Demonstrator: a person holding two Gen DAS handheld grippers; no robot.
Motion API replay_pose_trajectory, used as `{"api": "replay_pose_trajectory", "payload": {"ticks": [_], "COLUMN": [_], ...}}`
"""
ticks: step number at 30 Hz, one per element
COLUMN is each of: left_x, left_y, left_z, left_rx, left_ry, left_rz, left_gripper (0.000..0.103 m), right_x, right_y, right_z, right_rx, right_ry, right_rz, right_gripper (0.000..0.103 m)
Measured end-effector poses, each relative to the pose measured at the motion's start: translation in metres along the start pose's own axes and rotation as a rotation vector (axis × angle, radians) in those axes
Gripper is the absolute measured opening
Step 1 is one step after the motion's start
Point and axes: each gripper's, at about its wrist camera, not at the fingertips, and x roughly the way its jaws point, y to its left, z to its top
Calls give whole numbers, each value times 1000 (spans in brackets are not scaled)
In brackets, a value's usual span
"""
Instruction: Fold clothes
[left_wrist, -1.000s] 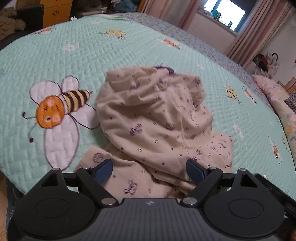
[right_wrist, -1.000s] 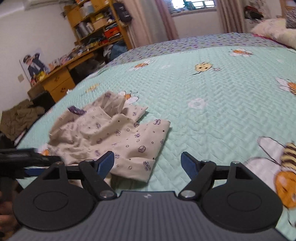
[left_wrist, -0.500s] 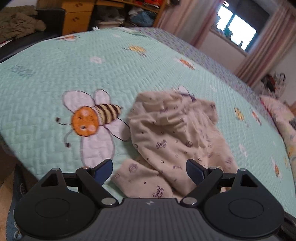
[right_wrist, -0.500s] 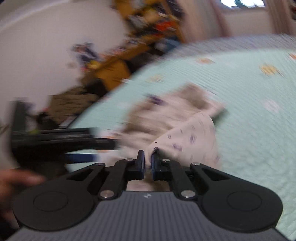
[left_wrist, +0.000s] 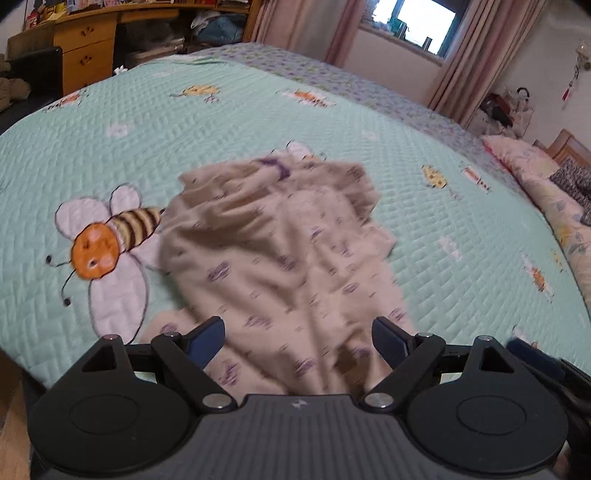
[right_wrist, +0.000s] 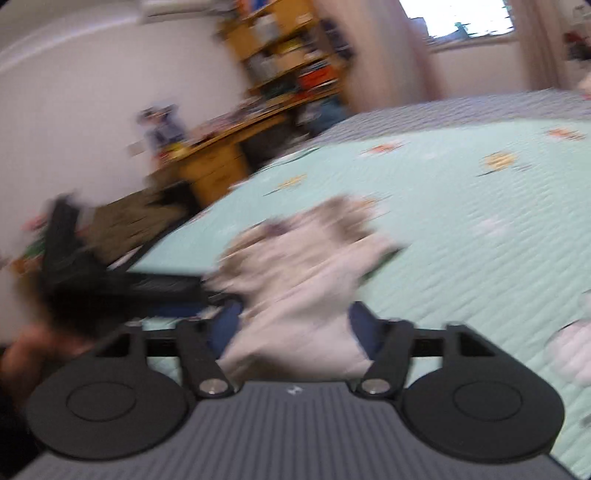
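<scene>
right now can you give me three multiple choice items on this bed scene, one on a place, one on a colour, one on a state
1. Where does the big bee patch lie relative to the beige garment in the left wrist view?
A. to its left
B. to its right
C. under the pillow

2. What colour is the quilt?
A. dark red
B. pale mint green
C. black

3. How do the jaws of the left hand-held gripper stand?
A. shut on the garment
B. shut on nothing
C. spread open, with the garment seen between them

Answers:
1 A, the bee sits at the garment's left edge.
2 B, the quilted cover is light green throughout.
3 C, the two blue fingers stand wide apart.
</scene>
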Motion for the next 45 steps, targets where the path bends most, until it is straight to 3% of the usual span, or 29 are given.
{"api": "replay_pose_trajectory", "payload": {"ticks": [3,5,6,9,11,13,15,16,20,24,26,28,30,32,34,39,43,44,45], "left_x": [0,-1,-1,-2,-1,0,4,9,33,83,104,107,94,74,53,20,9,11,14], "left_y": [4,6,8,26,31,21,2,-10,-56,-83,-79,-72,-65,-54,-33,33,58,62,64], "left_z": [-1,-1,-1,0,3,4,3,3,2,-1,-6,-7,-7,-8,-7,-2,-5,-4,-3], "left_rx": [-14,-24,-29,-61,-60,-18,61,111,295,458,434,379,342,306,242,20,-15,-24,-38], "left_ry": [0,0,0,8,23,25,20,16,-10,54,97,76,34,-16,-48,-54,-47,-45,-44], "left_rz": [13,21,26,37,37,31,45,67,145,349,373,362,303,228,156,-9,-48,-49,-51], "left_gripper": [90,90,90,90,90,90,91,93,102,102,102,101,77,39,31,29,35,38,39], "right_x": [40,66,69,54,44,34,23,16,-7,-19,-28,-28,-14,3,23,91,162,178,192], "right_y": [-21,-19,-10,21,42,63,74,66,32,8,-6,-20,-26,-28,-27,-30,-11,-3,6], "right_z": [-9,-24,-30,-44,-53,-62,-67,-63,-50,-51,-51,-48,-37,-19,-5,25,39,39,34], "right_rx": [105,157,138,21,-57,-135,-181,-157,-140,-202,-208,-169,-134,-122,-128,-115,-165,-201,-245], "right_ry": [121,218,233,203,183,162,139,124,90,110,99,76,50,24,5,28,159,204,255], "right_rz": [-6,27,49,94,124,155,178,179,68,-79,-113,-141,-160,-143,-104,-42,47,64,74], "right_gripper": [74,41,12,9,10,19,20,27,59,62,63,63,63,63,63,70,82,81,66]}}
